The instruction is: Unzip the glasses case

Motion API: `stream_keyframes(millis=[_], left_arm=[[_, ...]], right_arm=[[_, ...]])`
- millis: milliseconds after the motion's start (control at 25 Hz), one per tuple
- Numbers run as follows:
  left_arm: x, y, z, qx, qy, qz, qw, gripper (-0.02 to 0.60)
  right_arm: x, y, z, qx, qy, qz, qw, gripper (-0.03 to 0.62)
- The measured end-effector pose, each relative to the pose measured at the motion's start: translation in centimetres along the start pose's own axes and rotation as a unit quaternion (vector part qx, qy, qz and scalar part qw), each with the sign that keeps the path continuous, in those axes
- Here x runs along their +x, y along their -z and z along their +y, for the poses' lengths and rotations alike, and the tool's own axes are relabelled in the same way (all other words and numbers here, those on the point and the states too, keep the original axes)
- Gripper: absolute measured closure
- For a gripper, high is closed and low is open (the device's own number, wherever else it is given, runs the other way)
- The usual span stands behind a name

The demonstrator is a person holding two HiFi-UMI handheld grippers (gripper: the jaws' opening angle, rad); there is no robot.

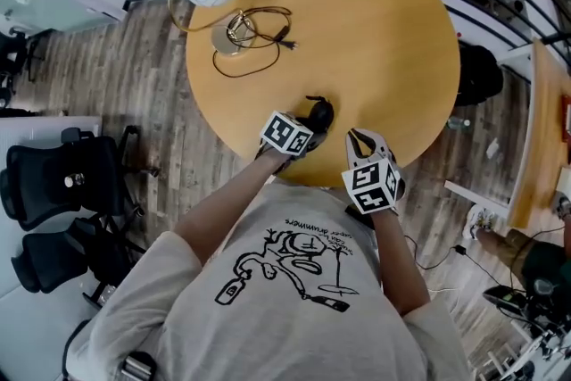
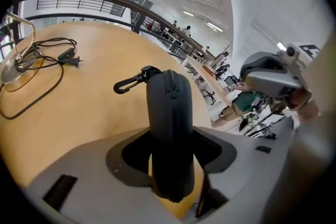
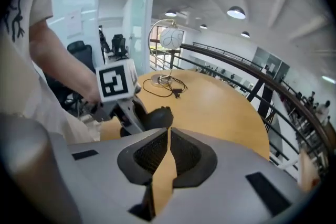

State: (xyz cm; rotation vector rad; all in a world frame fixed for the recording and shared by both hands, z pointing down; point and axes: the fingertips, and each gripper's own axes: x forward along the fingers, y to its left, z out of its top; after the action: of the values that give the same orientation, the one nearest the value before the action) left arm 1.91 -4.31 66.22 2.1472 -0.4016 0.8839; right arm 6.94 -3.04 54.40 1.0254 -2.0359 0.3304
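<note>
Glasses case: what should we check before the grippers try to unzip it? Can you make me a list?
1. The glasses case stands between the left gripper jaws: ok.
2. The left gripper is really squeezing the case: cannot tell.
3. The zip faces up where it can be reached, zipped shut: ok.
4. The right gripper is open, ready for the zip pull: not ok. It is shut and empty.
5. The black cable lies away from the case: ok.

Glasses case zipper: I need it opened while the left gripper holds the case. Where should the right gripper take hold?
Pinch the zipper pull, which seems to sit on the upturned narrow edge near the clip, coming from above: the glasses case stands on edge between the left gripper's jaws, zipper uppermost.
</note>
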Motion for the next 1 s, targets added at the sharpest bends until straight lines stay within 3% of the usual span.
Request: stream_keyframes(millis=[280, 600, 1000], left_arm=[[3.5, 0.7, 3.3, 0.032, -0.071, 0.050, 0.9957, 0.348], [3.6, -0.8, 4.4, 0.057, -0.104, 0.038, 0.9923, 0.328], [-0.1, -2.6, 4.3, 0.061, -0.124, -0.023, 0.9902, 0.316]], right_arm=[[-0.2, 0.2, 2.1, 0.057, -0.027, -0.010, 0.998, 0.569], [-0.4, 1.0, 2.0, 0.073, -0.027, -0.013, 0.997, 0.569], [-0.7, 0.5, 0.8, 0.088, -0.026, -0.031, 0.995, 0.569]])
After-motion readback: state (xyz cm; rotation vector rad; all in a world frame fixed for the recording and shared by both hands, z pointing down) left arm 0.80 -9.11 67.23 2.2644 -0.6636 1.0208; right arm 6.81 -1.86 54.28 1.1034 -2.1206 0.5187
